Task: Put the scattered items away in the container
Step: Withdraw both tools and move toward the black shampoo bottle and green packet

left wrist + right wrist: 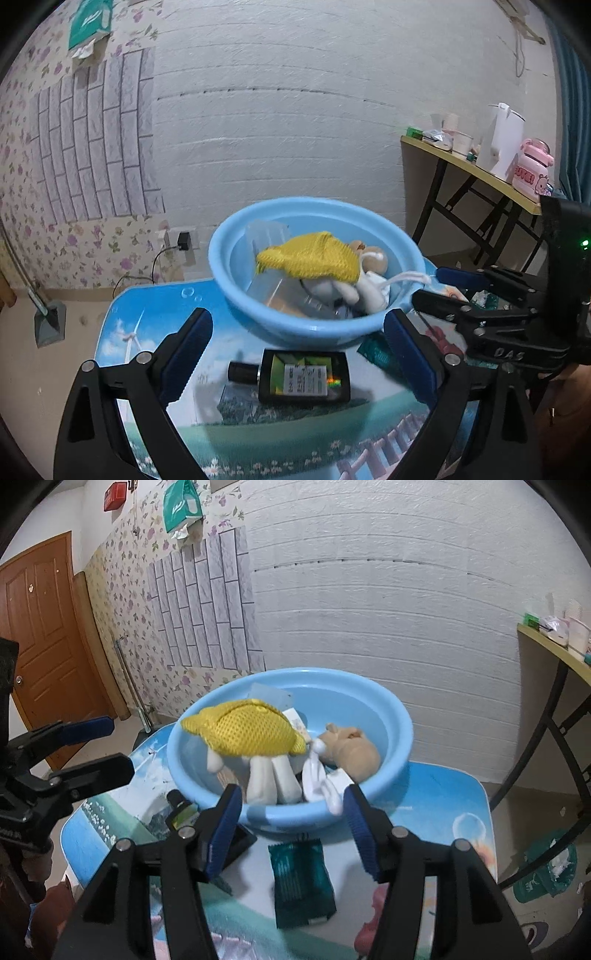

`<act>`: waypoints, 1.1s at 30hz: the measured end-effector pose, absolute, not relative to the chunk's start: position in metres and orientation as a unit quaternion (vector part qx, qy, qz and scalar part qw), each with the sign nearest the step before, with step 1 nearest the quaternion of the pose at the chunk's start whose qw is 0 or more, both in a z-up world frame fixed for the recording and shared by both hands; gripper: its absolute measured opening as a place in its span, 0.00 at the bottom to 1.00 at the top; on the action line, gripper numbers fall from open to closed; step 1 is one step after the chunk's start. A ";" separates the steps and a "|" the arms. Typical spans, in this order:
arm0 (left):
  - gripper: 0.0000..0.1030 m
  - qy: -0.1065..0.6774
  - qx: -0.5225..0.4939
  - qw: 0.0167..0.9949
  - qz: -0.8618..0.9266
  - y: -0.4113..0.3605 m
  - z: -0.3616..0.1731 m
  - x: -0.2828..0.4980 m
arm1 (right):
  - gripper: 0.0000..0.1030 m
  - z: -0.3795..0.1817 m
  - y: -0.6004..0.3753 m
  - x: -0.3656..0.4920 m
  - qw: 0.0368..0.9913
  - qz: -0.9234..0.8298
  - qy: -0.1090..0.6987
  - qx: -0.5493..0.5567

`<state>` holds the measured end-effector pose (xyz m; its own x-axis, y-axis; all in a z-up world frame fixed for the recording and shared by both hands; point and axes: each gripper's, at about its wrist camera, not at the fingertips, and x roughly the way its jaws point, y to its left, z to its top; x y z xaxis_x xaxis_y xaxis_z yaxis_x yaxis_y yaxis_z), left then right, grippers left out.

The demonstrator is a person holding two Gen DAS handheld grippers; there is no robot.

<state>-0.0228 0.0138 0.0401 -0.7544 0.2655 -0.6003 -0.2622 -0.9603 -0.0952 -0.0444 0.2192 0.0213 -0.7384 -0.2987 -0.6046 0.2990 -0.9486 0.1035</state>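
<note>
A blue basin [295, 325] [391, 716] stands on the small picture-printed table [155, 325] [443, 805]. It holds a yellow mesh pouch [314, 254] [243, 729], a plush toy [369, 258] [351, 753] and clear packets. A dark flat bottle [303, 376] [181, 808] lies in front of the basin, between the open fingers of my left gripper [299, 354]. A dark green sachet [301, 878] [376, 352] lies on the table below my open, empty right gripper [291, 830].
A yellow-topped side table [480, 166] with cups, a white kettle and a pink bottle stands to the right. A wooden door [44, 635] is at far left. A green bin [550, 871] sits on the floor at right.
</note>
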 end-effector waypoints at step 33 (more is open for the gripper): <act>0.92 -0.017 -0.457 0.083 0.886 0.027 -0.063 -0.039 | 0.55 -0.058 0.221 -0.037 0.118 -0.895 0.024 0.430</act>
<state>-0.0391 0.0267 -0.0631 -0.5689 0.1628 -0.8061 -0.1316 -0.9856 -0.1062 -0.0367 0.2208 -0.0578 -0.6030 -0.1901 -0.7747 0.2320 -0.9710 0.0576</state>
